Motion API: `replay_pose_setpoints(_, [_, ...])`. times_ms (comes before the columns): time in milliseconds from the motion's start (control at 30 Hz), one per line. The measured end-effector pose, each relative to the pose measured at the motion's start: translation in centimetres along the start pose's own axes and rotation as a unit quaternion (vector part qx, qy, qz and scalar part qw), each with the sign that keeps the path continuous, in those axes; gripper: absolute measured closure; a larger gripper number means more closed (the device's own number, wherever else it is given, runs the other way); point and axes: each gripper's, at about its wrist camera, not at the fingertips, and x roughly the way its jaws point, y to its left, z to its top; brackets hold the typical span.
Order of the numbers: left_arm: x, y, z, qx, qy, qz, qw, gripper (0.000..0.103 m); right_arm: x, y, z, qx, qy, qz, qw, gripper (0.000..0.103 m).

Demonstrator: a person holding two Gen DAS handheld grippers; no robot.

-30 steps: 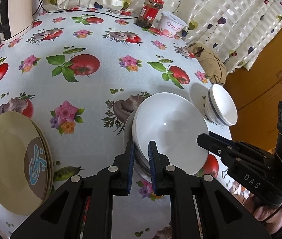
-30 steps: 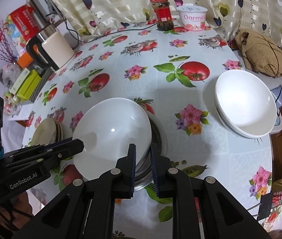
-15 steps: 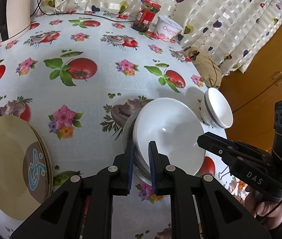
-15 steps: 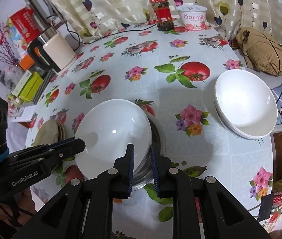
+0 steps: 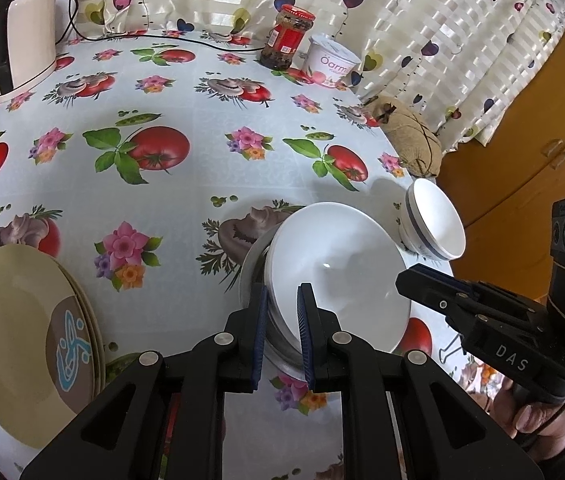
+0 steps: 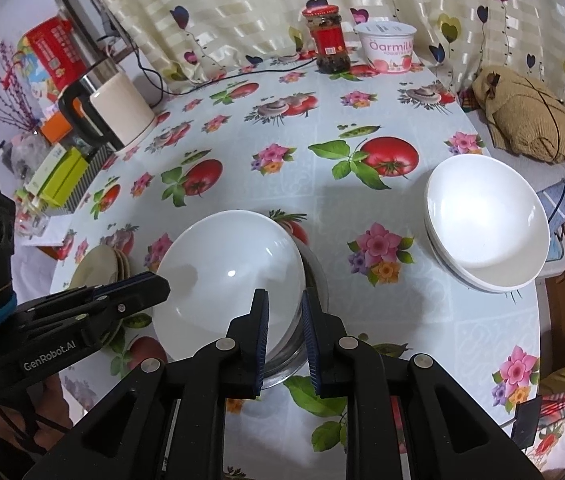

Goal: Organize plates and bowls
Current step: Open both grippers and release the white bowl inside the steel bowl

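White glazed ceramic bowl (image 5: 338, 276), wide and shallow, is pinched at its rim from two sides: the left gripper (image 5: 282, 332) has its blue ribbed pads narrowed onto the near edge, and the right gripper (image 6: 285, 332) clamps the opposite edge the same way, each with the thin rim between its jaws. The bowl sits tilted in, or just above, a round stainless-steel dish (image 6: 314, 280) in the middle of the table; whether it rests on the metal or is lifted clear of it I cannot tell.

Judging by this, the step in hand is carrying the bowl with both grippers toward its fellows. The next move calls for a level, matched lift by both hands, then a sideways carry to the stack of white bowls (image 6: 486, 224) near the table's right edge, nesting it squarely. Glazed ceramic is slick and hard, so uneven pull could let the rim slip from the pads.

Farther out, a stack of beige round plates (image 5: 22, 336) with a brown-and-blue emblem lies to the left. The glossy plastic tablecloth (image 5: 202, 168), printed with tomatoes and flowers, looks smooth. At the far edge stand a red-lidded glass jar (image 6: 328, 40) and a white plastic yoghurt tub (image 6: 388, 46).
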Motion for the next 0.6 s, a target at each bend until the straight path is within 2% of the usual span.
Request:
replay_pose_setpoints(267, [-1.0,0.1,0.2,-0.003,-0.018,0.002,0.9998,0.088,-0.7,-0.3,0.3,0.007,-0.012,0.011,1.000,0.085])
replay_pose_setpoints(400, [-1.8,0.2,0.5,-0.002,-0.040,0.001,0.9992,0.088,-1.5,-0.6,0.6,0.007,-0.028,0.019,0.999,0.072])
replay_pose_setpoints(600, [-3.0,-0.3,0.7,0.017,-0.083,0.001,0.9964,0.088,-2.8,-1.0,0.8,0.002,-0.053,0.013,0.999,0.069])
